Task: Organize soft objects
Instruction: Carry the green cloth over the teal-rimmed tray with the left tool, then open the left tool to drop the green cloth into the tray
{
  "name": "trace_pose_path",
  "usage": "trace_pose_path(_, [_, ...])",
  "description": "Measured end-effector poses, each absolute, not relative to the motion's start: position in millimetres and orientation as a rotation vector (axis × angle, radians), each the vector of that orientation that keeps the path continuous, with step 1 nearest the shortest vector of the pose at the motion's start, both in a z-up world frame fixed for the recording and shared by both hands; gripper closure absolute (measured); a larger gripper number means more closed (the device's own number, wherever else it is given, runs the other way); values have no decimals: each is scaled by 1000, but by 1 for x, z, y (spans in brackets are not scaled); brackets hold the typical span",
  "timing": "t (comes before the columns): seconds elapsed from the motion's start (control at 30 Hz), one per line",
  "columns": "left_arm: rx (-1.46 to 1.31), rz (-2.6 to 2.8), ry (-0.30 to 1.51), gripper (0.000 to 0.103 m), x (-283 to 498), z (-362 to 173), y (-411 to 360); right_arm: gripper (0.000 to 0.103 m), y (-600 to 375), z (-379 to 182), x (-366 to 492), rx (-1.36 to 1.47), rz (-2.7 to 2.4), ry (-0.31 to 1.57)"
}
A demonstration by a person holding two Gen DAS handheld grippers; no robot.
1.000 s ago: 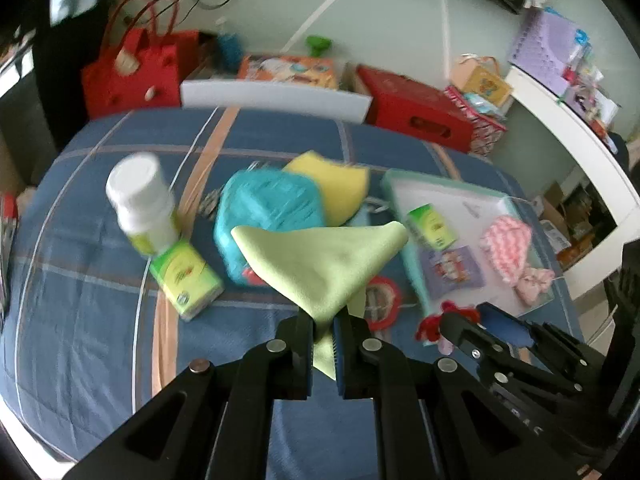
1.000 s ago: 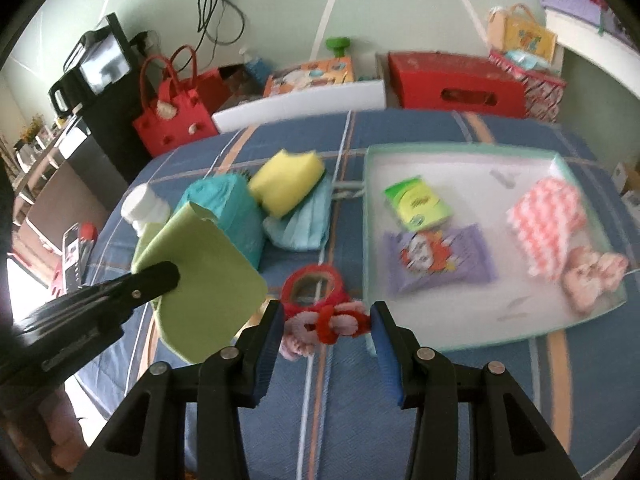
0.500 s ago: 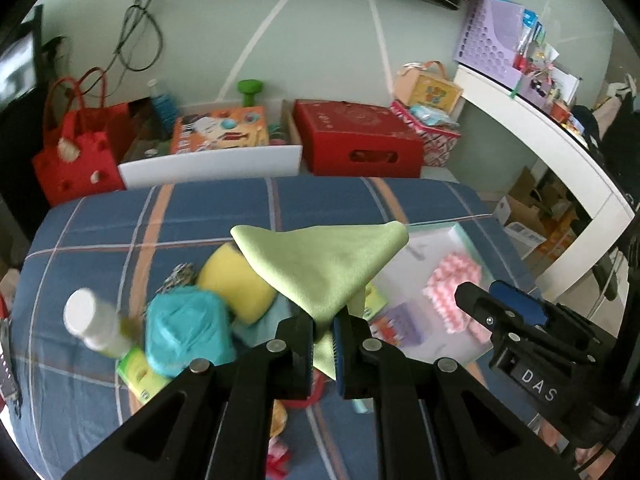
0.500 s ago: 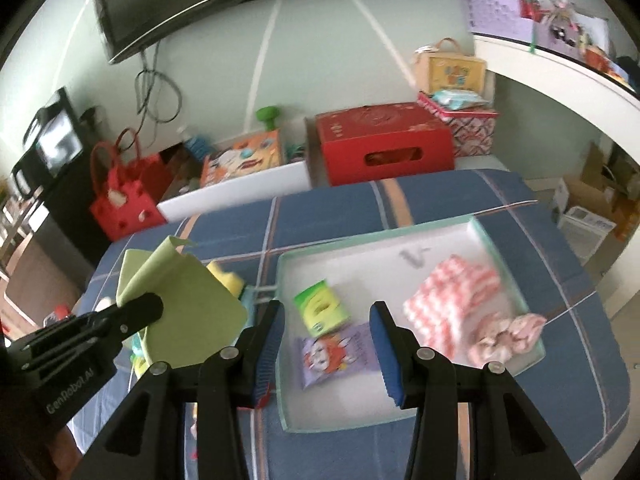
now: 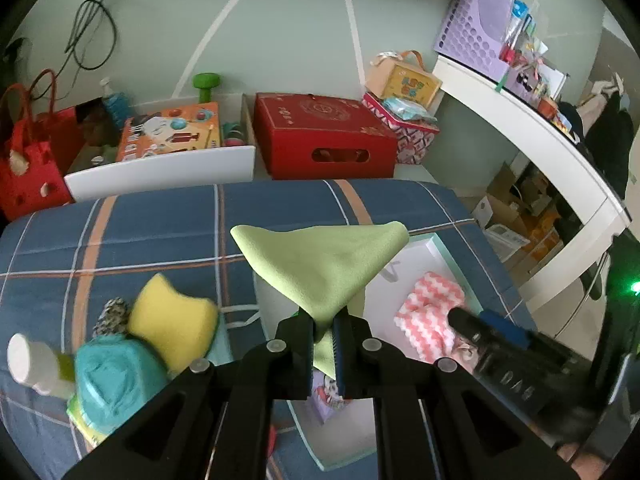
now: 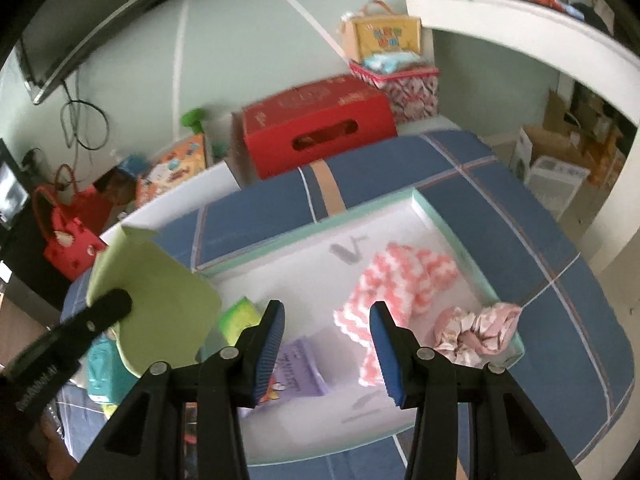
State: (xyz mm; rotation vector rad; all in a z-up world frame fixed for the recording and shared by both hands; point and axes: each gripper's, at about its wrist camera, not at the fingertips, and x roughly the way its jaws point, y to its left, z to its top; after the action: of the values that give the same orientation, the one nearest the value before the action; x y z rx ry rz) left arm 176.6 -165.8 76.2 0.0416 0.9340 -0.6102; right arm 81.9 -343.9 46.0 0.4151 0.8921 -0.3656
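Pinched at one corner in the left gripper [image 5: 325,334]: a light green cloth [image 5: 320,264], thin, matte and smooth, fanned into a triangle and held above the near-left corner of the white tray [image 6: 448,220], clear of the blue plaid bedspread [image 5: 160,224]. Right gripper [image 6: 327,344] parted halfway, ribbed blue pads bare, hovering over the tray. Inside the tray: a pink-and-white zigzag knit [image 6: 400,280], a crumpled pink scrunchie [image 6: 476,330], glossy purple packet [image 6: 300,368]. Left of the tray: spongy yellow block [image 5: 172,326], teal yarn ball [image 5: 116,380].
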Motion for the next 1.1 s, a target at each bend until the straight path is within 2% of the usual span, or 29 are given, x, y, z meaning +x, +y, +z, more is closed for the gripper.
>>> trace_pose_path(0.2, [45,-634,1012,95,192,28,-195,56,-357,-3,92,435,-401,1011])
trace_pose_path(0.53, [96,-624,1113,95,188,-31,-216,55,-370,-31,90,405,-473,1097])
trace_pose_path(1.1, [135,-624,1078,91,179,-12,-214,54,-362,-13,90,345,-498,1060])
